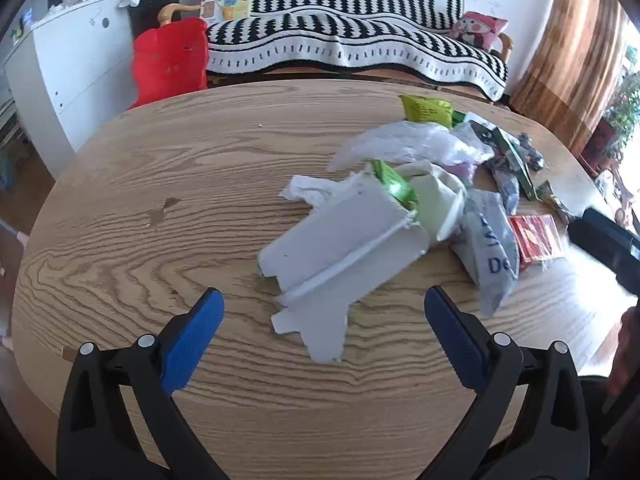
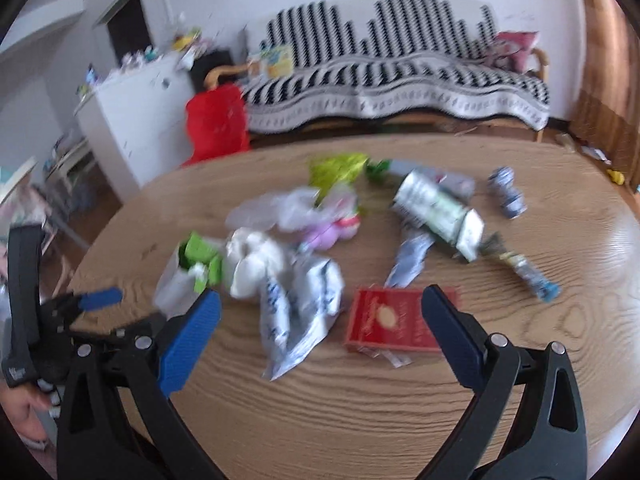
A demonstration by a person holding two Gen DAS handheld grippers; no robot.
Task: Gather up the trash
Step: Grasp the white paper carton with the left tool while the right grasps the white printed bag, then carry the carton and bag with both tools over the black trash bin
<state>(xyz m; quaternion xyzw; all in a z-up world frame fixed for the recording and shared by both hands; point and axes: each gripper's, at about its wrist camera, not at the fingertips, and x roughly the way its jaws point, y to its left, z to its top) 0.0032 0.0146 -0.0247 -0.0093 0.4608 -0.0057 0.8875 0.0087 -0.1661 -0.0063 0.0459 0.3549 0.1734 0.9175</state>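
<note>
Nearest, the left gripper (image 1: 324, 312) hangs with its jaws spread wide and empty above the wooden table (image 1: 120, 240). Just ahead, a flattened grey carton (image 1: 340, 240) lies with its near flap between the fingertips, its long axis running away up and to the right. The right gripper (image 2: 320, 316), likewise agape and holding nothing, faces a red packet (image 2: 388, 320) and a crumpled white bag (image 2: 296, 304). Farther off, wrappers scatter toward the striped sofa (image 1: 340, 40). The left gripper seems nearer the carton.

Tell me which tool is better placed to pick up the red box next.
Right. The right tool is open with the red box directly between its fingers; the open left tool faces the grey carton.
</note>
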